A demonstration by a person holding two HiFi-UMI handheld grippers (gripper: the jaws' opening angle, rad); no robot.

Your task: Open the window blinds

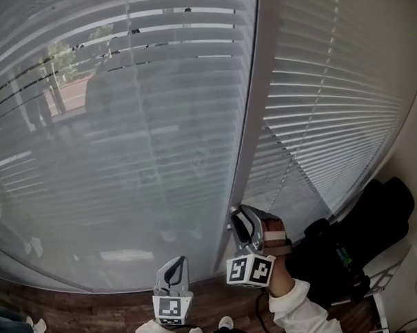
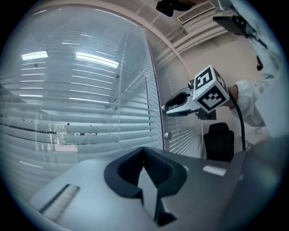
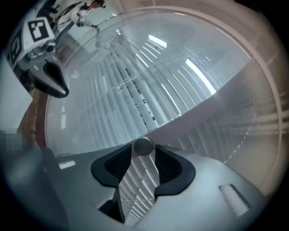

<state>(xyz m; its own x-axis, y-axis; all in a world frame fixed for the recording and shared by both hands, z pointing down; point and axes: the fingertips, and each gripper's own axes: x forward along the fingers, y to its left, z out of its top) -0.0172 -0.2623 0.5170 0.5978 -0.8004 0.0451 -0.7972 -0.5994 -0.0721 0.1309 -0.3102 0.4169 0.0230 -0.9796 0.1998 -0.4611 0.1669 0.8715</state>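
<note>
Right gripper view frames a small round knob (image 3: 143,146) dead ahead, sitting in the gap at my jaw tips. It is mounted on the mullion (image 1: 257,91) that divides the window. My right gripper (image 1: 238,213) has its jaws spread, one ribbed pad on each side of the knob and neither visibly pressing on it. From the left gripper view the tips even look a little short of it, so I judge that I am gripping nothing there. I keep this gripper lined up on the knob because I take it to be the control that tilts the slats. That is a guess from its position between the two panels.

The left blind (image 1: 124,131) hangs to the left of my right gripper and straight ahead of my left one. Its slats are angled enough that trees and pavement show through, so it looks at least partly opened. The right blind (image 1: 330,109), on the far side of the mullion, has flatter slats and shows no outside view. A bead chain (image 1: 291,172) hangs across it just right of my jaws.

My left gripper (image 1: 174,264) sits lower and further back from the glass, with its jaws together and nothing between them. I hold it there to keep it out of the way.
</note>
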